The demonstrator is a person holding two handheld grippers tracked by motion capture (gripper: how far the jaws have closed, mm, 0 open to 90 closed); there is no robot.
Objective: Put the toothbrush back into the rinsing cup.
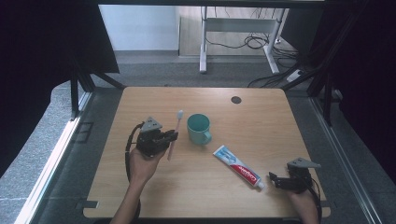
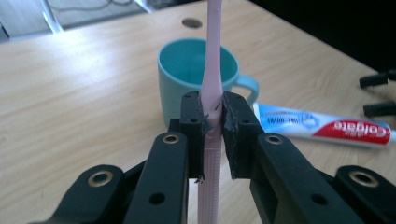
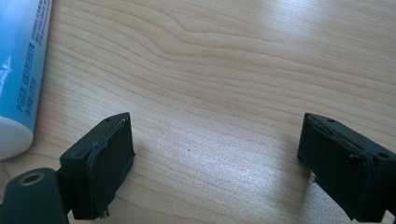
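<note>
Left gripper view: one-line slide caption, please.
Left tongs clamp a pink toothbrush upright before the teal mug, toothpaste beyond.

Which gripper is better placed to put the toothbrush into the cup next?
Left. The left gripper is shut on the pink toothbrush right beside the teal cup. The right gripper is open near the toothpaste tube, farther from the cup.

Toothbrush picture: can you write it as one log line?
left gripper: shut on pink toothbrush | right gripper: open | teal cup: upright
</note>
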